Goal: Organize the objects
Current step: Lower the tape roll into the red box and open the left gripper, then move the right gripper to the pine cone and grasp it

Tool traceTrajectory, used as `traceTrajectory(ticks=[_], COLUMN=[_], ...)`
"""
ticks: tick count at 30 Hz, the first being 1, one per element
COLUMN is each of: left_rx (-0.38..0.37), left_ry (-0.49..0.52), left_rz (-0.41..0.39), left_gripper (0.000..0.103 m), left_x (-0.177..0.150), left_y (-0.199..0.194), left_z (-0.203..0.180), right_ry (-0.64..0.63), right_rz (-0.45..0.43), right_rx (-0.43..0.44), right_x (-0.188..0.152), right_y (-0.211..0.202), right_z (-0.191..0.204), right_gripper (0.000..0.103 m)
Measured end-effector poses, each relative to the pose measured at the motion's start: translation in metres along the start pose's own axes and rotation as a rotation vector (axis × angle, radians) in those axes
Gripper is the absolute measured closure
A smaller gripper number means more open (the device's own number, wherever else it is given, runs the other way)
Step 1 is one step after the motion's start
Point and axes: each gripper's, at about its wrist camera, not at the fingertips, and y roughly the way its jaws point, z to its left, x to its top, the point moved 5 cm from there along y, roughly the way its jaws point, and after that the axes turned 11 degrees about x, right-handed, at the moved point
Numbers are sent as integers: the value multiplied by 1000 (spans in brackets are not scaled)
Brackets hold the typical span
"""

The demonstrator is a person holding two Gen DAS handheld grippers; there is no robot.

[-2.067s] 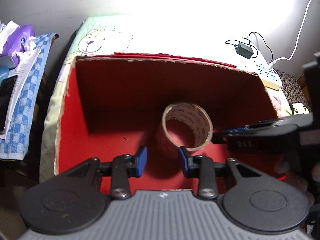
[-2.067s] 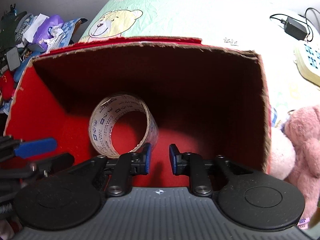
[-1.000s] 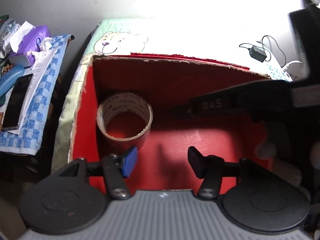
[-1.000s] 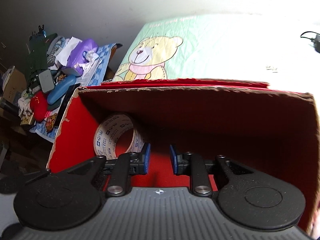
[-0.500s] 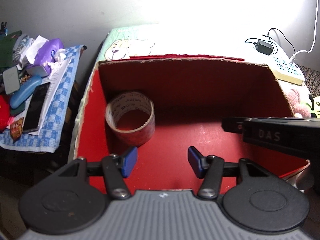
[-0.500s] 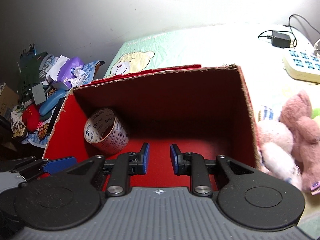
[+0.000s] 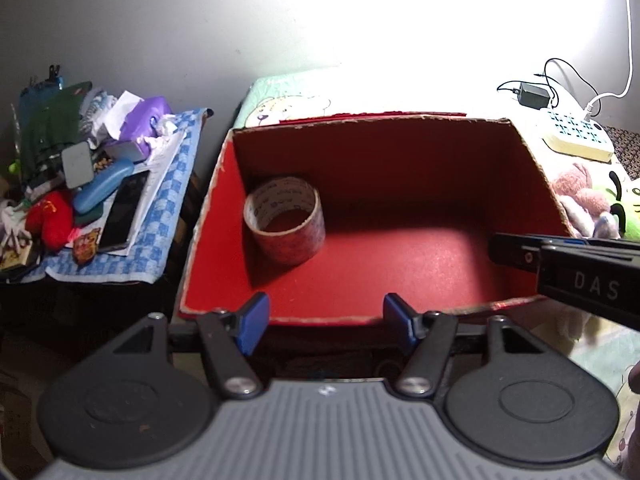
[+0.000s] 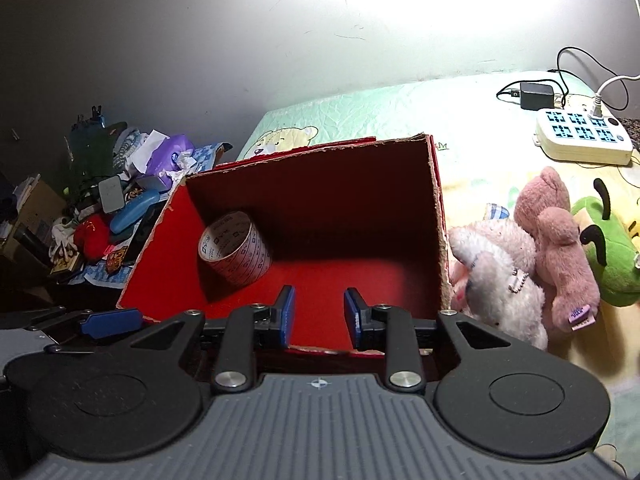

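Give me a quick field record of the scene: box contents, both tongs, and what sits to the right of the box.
container: red open-top cardboard box on the bear-print bed sheet
contents: one roll of clear printed tape, on its side in the far-left corner
left tongs: open, empty, at the box's near edge
right tongs: narrowly open, empty
right of box: pink plush toys, green plush toy, white power strip

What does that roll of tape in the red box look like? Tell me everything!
The roll of tape is a wide ring with a brownish cardboard core and small printing inside it. Its outside looks pale and shiny. It lies on its side, its hole tipped up toward the cameras, on the floor of the red box, in the far left corner, close to the left wall. Nothing else is in the box with it, and neither hand-held gripper touches it.
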Motion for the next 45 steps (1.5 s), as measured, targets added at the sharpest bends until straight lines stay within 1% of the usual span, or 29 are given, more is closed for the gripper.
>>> traceTrajectory(ticks=[2,6,9,17,21,28,32,35,37,42,45], left_rx=[-12,7,15,28,29,17,8,-42,-89,-165,-244], left_ry=[-12,-15,-20,-19,-7,4,11,9,0,24,43], left_rz=[13,5,16,66,92,138,159,181,193,199,203], left_gripper=[37,37,37,37,37,38,39,43,43,46,46], left_x=[-6,-19,-28,-53,-63,-74,-79,-83,-88,-103,-114], left_y=[-8,-23,-29,-31,-29,-21,-16,-13,-13,-14,-20], left_z=[-2,-10,-16,-33,-40,-50,-54,-56,-55,-58,-63], right_ry=[-1,-2,-8,2,37,97,109,123,139,205,242], right_rz=[-6,-8,1,59,98,162,207,252,283,352,373], right_rx=[11,44,60,114,144,153,161,175,182,204,222], right_x=[-5,-14,-22,-44,-54,-71,-81,-90,-95,-108,-113], right_y=[-10,-26,-33,-40,-40,-35,-31,-28,-26,-20,-19], right_z=[0,-2,-3,-9,-15,-30,-34,-38,-43,-55,-60], right_gripper=[68,68,68,68,69,69,69,69,69,69,69])
